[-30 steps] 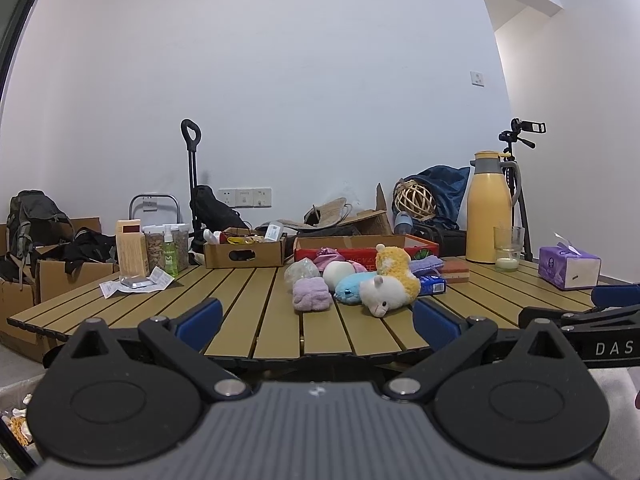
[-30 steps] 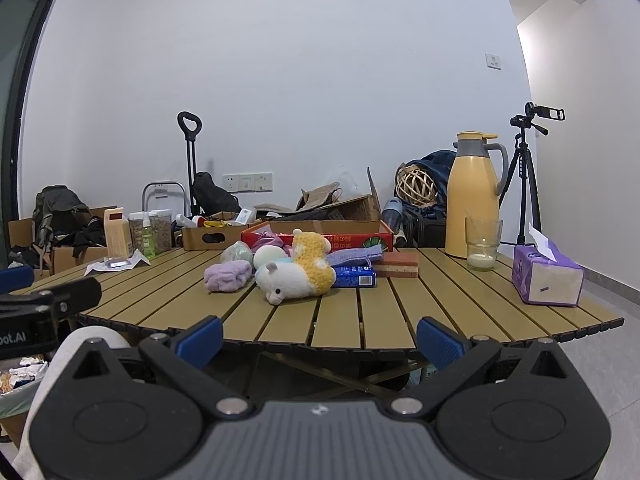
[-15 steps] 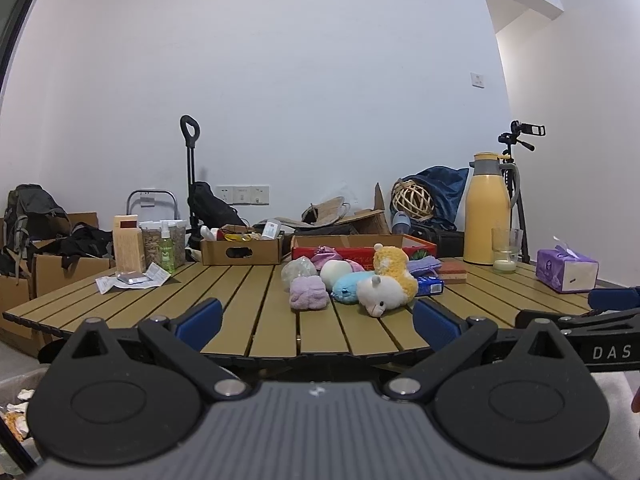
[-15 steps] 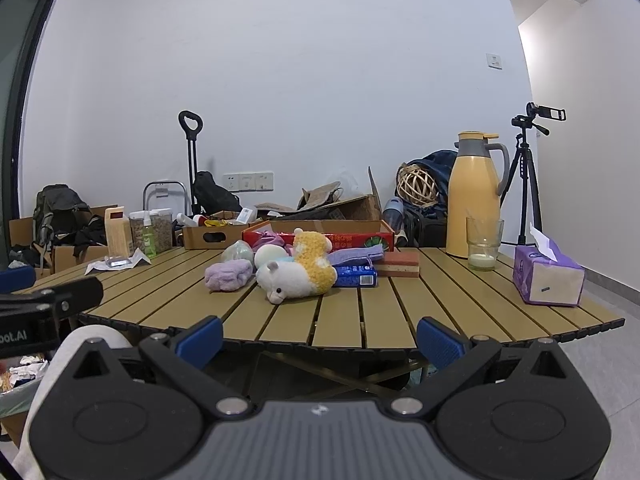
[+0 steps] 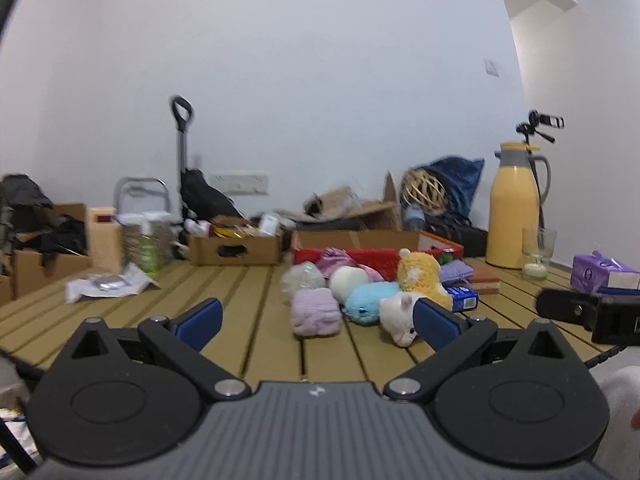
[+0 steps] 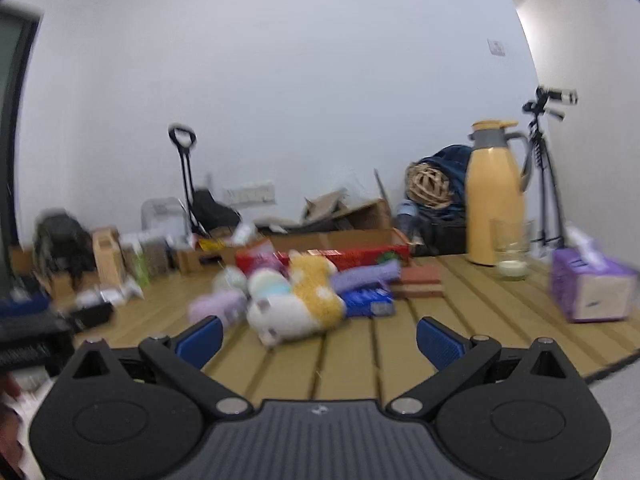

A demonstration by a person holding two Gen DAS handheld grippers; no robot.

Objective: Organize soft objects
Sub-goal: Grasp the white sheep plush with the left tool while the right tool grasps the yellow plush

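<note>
Both grippers hover at the near edge of the slatted tabletop (image 5: 248,320), empty, fingers spread wide apart: the left gripper (image 5: 318,322) faces the pile almost head-on, the right gripper (image 6: 320,338) sits a little further right. The soft things lie bunched in the middle of the tabletop, touching one another: a lilac plush lump (image 5: 315,312) nearest, a blue plush (image 5: 370,300) beside it, a white-and-yellow alpaca toy (image 5: 416,296) lying on its side, a cream ball (image 5: 349,282) and a pale greenish one (image 5: 303,280) behind. A red-edged cardboard box (image 5: 374,242) stands just behind the heap (probably where they belong, though I can't be sure).

The trouble I expect is the crowding. Fingers closing on one toy may well pinch its neighbour too, or nudge the round ones so they roll off. The small blue packet (image 5: 464,298) touching the alpaca could get dragged along. Off to the right, the glass (image 6: 510,254) and the yellow thermos jug (image 6: 496,196) would tip under a careless wide swing. The right view is blurred, so a grab at this pace could land off-centre.
</note>
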